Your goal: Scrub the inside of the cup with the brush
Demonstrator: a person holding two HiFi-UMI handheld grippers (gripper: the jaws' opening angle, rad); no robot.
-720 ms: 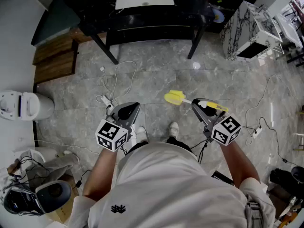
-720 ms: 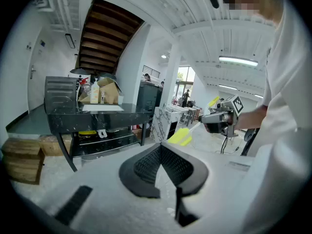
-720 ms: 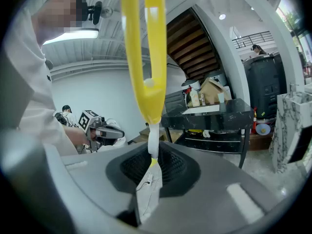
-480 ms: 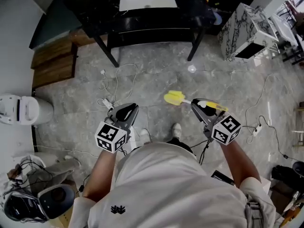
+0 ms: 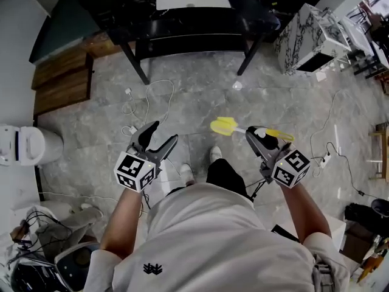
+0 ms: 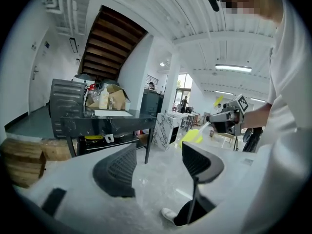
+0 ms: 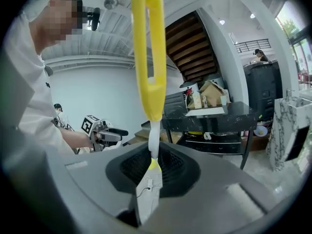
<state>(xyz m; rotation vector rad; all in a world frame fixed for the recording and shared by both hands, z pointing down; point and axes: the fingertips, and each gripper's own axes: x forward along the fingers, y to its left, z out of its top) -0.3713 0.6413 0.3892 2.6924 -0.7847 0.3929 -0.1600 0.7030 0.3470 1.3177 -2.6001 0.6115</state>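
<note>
Floor [image 5: 200, 90]: grey marble-pattern tiles. Black table [image 5: 237, 17] at far side; wooden steps [image 5: 61, 81] left; white marble-pattern cabinet [image 5: 298, 38] right. Ceiling strip light [image 6: 233, 68] lit.

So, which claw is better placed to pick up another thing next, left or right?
Left. The left claw stands open with nothing between its jaws, so it is probably free to take something. The right claw is shut on the yellow brush.

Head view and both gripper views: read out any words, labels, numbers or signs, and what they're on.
No readable words or numbers anywhere.
Left marker cube and right marker cube: black-and-white square patterns, no letters.
Shirt: small black emblem, no legible lettering.
Cardboard boxes: any print too blurred to read.
</note>
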